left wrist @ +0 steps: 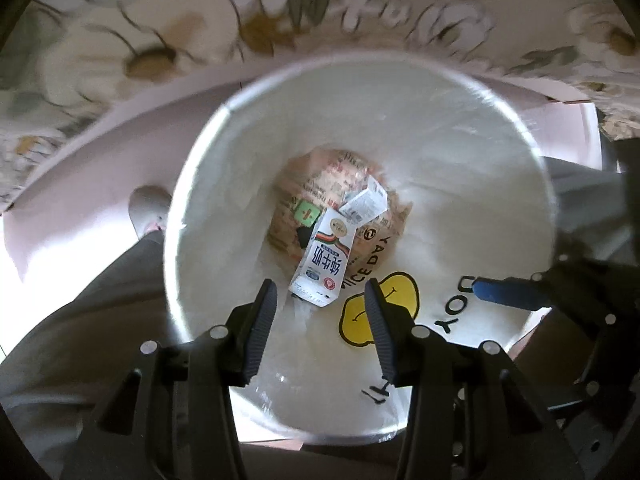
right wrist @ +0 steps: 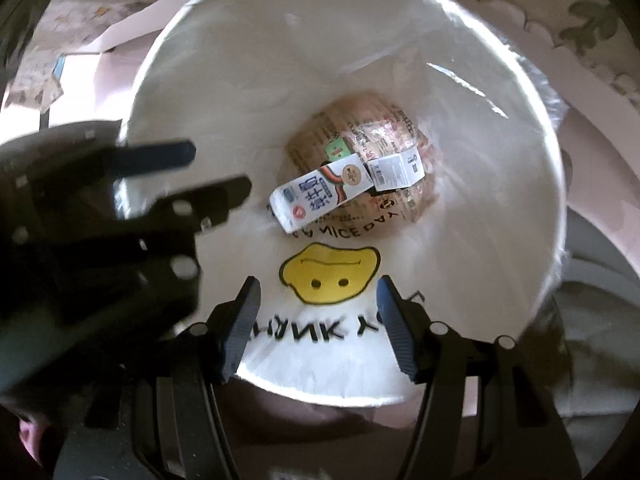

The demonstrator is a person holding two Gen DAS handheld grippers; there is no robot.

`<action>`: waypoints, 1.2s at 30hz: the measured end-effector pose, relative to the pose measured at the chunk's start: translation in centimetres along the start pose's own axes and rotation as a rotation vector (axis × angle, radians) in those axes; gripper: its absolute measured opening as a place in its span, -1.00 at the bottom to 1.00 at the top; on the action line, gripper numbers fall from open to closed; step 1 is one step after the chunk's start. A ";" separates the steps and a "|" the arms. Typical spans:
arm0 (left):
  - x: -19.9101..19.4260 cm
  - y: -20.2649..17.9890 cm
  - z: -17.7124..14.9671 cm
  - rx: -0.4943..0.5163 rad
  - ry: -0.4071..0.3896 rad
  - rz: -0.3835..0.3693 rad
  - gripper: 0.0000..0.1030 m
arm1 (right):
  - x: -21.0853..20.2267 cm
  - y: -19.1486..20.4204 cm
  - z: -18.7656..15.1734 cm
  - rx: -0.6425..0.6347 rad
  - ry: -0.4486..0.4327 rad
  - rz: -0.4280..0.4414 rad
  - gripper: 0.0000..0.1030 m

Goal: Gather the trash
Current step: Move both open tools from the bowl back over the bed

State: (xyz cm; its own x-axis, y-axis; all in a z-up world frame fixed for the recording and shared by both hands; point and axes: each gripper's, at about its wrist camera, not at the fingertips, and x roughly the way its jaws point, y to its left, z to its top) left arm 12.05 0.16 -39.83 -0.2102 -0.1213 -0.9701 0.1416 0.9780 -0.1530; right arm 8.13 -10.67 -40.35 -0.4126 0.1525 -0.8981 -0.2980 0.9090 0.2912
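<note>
A white round trash bin (left wrist: pixel 520 152) lined with a white bag fills both views (right wrist: pixel 532 92). At its bottom lie a white milk carton (left wrist: pixel 324 264) (right wrist: pixel 308 200), a small white box (left wrist: pixel 366 204) (right wrist: pixel 396 170) and a printed paper wrapper (left wrist: pixel 320 172) (right wrist: pixel 384 120). My left gripper (left wrist: pixel 320 292) is open and empty above the bin's mouth; it also shows blurred at the left of the right wrist view (right wrist: pixel 212 172). My right gripper (right wrist: pixel 316 292) is open and empty above the near rim; one blue-tipped finger (left wrist: pixel 504 290) shows in the left wrist view.
The bag bears a yellow smiley face (right wrist: pixel 328 272) and black lettering. A floral cloth (left wrist: pixel 160 40) lies beyond the bin. A pale pink floor (left wrist: pixel 80 200) surrounds it. A person's grey trouser leg (left wrist: pixel 88 320) and shoe (left wrist: pixel 150 204) stand left of the bin.
</note>
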 end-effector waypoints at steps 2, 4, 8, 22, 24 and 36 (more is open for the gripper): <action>-1.7 -0.3 -0.5 0.022 -0.038 0.014 -0.07 | -1.4 0.4 -0.8 -0.036 -0.025 -0.024 0.19; -3.8 -0.5 -1.1 0.048 -0.087 0.029 -0.07 | -3.4 0.9 -1.9 -0.083 -0.066 -0.067 0.19; -8.1 -0.9 -2.4 0.089 -0.181 0.053 -0.07 | -7.5 1.5 -3.7 -0.139 -0.155 -0.133 0.19; -25.4 0.1 -4.5 0.128 -0.515 0.136 0.12 | -26.1 1.5 -8.7 -0.143 -0.567 -0.205 0.19; -27.2 0.3 -4.3 0.125 -0.550 0.147 0.14 | -28.7 1.6 -9.3 -0.150 -0.626 -0.226 0.19; -36.6 0.2 -2.1 0.129 -0.733 0.198 0.18 | -38.9 2.9 -10.4 -0.239 -0.857 -0.367 0.19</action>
State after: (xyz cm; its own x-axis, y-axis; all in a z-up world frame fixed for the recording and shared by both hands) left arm 17.69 5.15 -4.00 0.5193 -0.0717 -0.8516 0.2308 0.9712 0.0589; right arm 14.34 -17.97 -1.14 0.4822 0.1922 -0.8547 -0.4901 0.8679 -0.0813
